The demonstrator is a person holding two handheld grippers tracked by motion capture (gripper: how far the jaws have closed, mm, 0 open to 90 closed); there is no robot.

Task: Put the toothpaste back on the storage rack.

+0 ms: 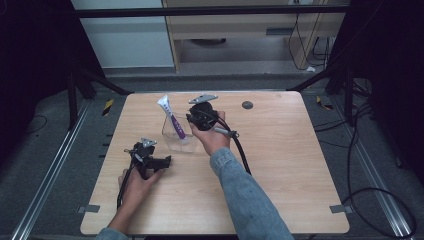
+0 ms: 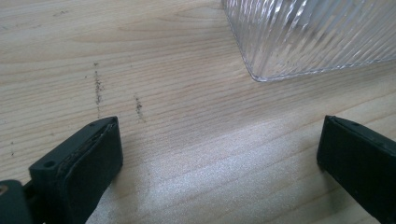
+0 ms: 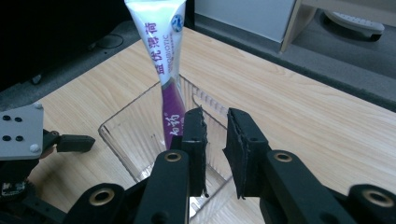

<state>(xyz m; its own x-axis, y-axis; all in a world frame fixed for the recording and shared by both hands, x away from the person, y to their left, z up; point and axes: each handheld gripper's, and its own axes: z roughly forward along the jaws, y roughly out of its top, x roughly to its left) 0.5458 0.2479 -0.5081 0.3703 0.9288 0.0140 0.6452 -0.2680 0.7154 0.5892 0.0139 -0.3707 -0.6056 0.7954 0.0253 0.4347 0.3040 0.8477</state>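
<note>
High view: clear ribbed container [image 1: 176,135] sat mid-table [image 1: 280,165], used here as landmark. White-purple sachet [image 1: 172,119] stood inside it, leaning, top poking above rim toward far-left. Right gripper [image 1: 196,118] hovered just beside container's right rim, w/ jaws near together, nothing visibly clamped; prob. positioned there to work the sachet. Left gripper [image 1: 165,161] rested low on table, near-left of container, likely parked to leave room or ready to steady it.

Left gripper view: jaws wide apart, empty, bare wood between; container corner [image 2: 299,42] just ahead, apart from pads.

Right gripper view: jaws almost closed, narrow gap, no item between. Sachet [image 3: 164,70] upright-tilted in container [image 3: 126,135], just beyond tips; whether left pad touched it, cannot tell. Left gripper [image 3: 74,142] seen beside container's outer wall.
</note>
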